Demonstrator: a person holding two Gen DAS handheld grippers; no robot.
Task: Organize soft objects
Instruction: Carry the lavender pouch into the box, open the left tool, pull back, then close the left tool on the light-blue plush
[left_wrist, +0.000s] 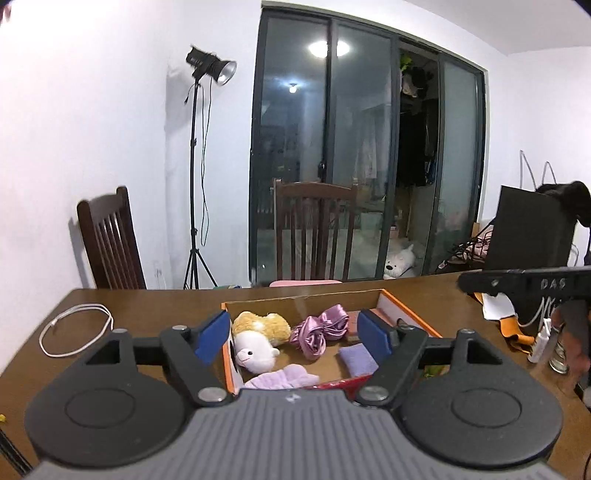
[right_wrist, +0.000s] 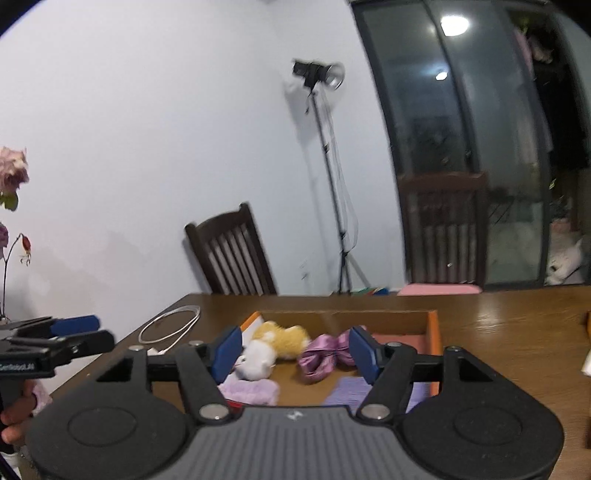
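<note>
The table (left_wrist: 147, 306) is lying bare at the left of the box (left_wrist: 410, 314), and its far edge is being met by two chairs (left_wrist: 314, 229). A white cable (left_wrist: 74, 332) is lying near the left edge. In the box the soft things are resting: a yellow plush (left_wrist: 262, 325), a white plush (left_wrist: 255, 354), a satin bow (left_wrist: 321, 330), a purple cloth (left_wrist: 358, 358). The left gripper (left_wrist: 291, 336) is being held wide above the box, nothing between its pads. The right gripper (right_wrist: 295, 350) is likewise standing wide and holding nothing.
</note>
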